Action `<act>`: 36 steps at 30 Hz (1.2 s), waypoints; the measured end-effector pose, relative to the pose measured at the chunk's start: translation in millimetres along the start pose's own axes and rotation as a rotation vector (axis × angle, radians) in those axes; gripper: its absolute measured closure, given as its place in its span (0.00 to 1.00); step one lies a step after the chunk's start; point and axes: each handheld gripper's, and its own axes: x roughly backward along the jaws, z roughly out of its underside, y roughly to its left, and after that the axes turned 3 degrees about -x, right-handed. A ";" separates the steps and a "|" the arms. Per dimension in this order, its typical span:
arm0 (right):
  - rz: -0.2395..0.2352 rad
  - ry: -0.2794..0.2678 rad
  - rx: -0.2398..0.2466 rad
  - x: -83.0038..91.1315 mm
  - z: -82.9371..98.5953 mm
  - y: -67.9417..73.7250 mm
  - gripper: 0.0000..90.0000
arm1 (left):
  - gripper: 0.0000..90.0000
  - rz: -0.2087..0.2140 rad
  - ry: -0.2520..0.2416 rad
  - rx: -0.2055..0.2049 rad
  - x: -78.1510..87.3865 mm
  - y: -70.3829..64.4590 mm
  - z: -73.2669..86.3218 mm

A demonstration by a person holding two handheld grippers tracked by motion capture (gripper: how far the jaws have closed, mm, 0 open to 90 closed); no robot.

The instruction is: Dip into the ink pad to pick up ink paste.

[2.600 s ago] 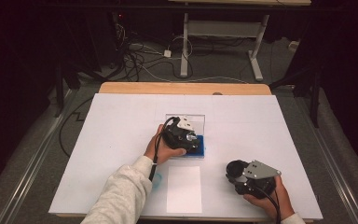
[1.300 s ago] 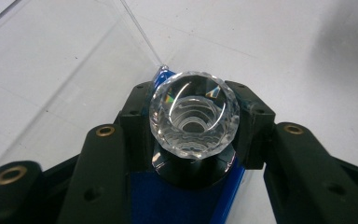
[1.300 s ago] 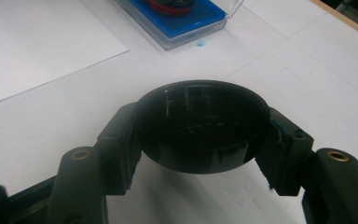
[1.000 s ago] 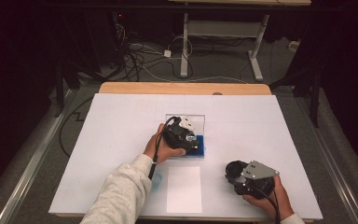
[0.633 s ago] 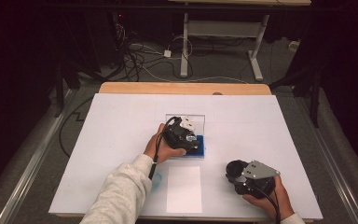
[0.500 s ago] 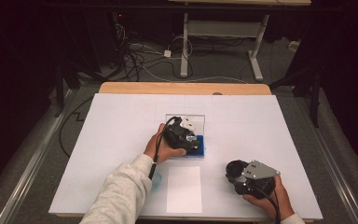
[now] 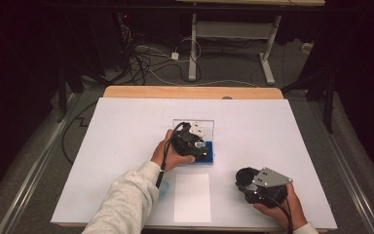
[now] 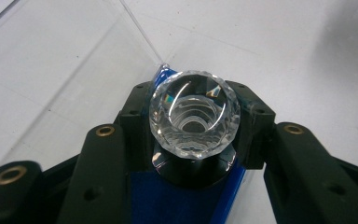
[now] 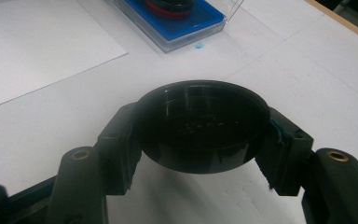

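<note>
A faceted clear glass piece [image 8: 194,114] sits between the pads of my left gripper [image 8: 195,122], which is shut on it. Just below it is a black round base [image 8: 191,173] over the blue foam [image 8: 168,203] of an open case. In the high view my left gripper [image 7: 191,143] hangs over that blue case [image 7: 208,155] at mid-table, its clear lid [image 7: 205,126] folded back. My right gripper [image 9: 200,133] is shut on a black round disc [image 9: 200,123] held a little above the table. The high view has this right gripper [image 7: 253,187] near the front right.
A white sheet of paper [image 7: 192,197] lies on the white table [image 7: 282,126] near the front edge, between both hands. The blue case [image 9: 186,21] holds a red-and-black ring [image 9: 165,7]. Cables and desk legs [image 7: 268,63] stand beyond the table's far edge.
</note>
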 end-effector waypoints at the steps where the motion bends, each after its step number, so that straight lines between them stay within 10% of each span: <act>1: 0.000 -0.001 0.000 0.2 -0.1 0.0 0.43 | 0.61 -0.002 0.001 0.002 0.5 0.2 -0.2; 22: 0.022 -0.034 -0.021 7.1 -1.9 -5.4 0.43 | 0.61 -0.060 -0.191 -0.044 92.2 -13.9 9.7; 36: 0.023 -0.040 -0.026 7.7 -3.7 -7.2 0.43 | 0.61 -0.061 -0.217 -0.076 106.0 -33.8 41.2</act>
